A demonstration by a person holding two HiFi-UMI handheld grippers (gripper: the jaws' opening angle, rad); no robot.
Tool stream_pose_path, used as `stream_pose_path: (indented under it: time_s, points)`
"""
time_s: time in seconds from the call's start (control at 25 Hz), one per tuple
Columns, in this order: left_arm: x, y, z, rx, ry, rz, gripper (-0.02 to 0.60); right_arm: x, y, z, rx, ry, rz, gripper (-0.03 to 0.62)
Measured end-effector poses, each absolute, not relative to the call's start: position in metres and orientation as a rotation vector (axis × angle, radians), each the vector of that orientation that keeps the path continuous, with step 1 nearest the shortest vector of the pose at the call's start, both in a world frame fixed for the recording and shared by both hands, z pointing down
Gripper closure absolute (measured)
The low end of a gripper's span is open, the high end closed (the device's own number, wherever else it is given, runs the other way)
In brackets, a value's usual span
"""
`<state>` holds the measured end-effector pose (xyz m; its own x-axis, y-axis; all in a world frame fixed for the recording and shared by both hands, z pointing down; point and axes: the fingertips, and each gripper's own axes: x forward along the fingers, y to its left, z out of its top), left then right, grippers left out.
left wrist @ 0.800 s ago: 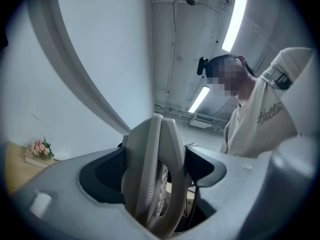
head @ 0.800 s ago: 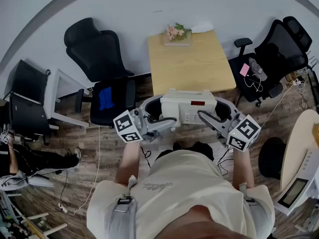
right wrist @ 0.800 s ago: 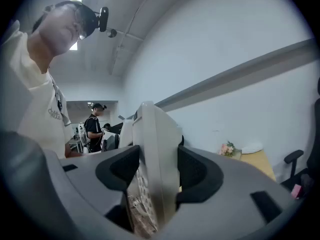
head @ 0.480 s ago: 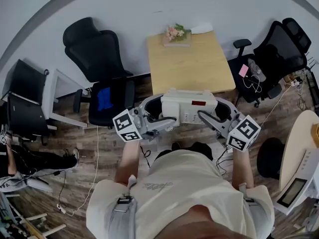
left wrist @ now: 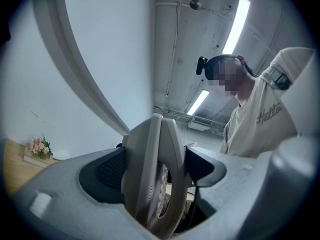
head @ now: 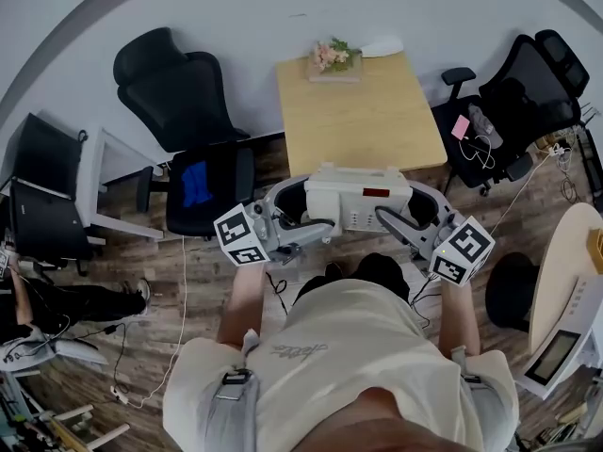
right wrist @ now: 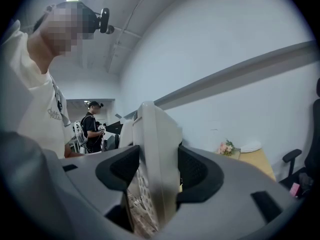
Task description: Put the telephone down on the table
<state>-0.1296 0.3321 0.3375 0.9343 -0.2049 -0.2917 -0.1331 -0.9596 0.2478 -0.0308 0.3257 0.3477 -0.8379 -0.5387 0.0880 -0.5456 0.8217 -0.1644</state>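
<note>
A light grey desk telephone (head: 358,201) with a small red display hangs in the air in front of the person's chest, short of the wooden table (head: 363,121). My left gripper (head: 316,207) clamps its left end and my right gripper (head: 400,207) clamps its right end. In the left gripper view the telephone (left wrist: 157,154) stands edge-on between the dark pads (left wrist: 111,168), which press on both its faces. The right gripper view shows the same: the telephone's edge (right wrist: 155,149) is squeezed between the two pads (right wrist: 194,170). Both sets of jaws stand wide around the body.
On the table's far edge sit a flower bunch (head: 330,56) and a white object (head: 382,48). Black office chairs stand left (head: 174,92) and right (head: 528,92) of it. A pale round table (head: 565,281) lies at right. Another person (right wrist: 94,124) stands far back.
Both grippers keep the same hold on the telephone. The room has slid only slightly in the head view.
</note>
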Motion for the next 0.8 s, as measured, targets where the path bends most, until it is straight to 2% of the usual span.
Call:
stream_pose_path:
  time_s: [0.36,0.8]
  points:
    - [-0.138,0.308,0.343,2.826,-0.239,-0.490,0.215,-0.038,0.303,0.356,0.890,-2.934,0.369,0.364]
    - [-0.115,0.246,0.339,2.822,-0.278,-0.398,0.215,-0.016,0.240,0.356,0.863,-2.975,0.418,0.364]
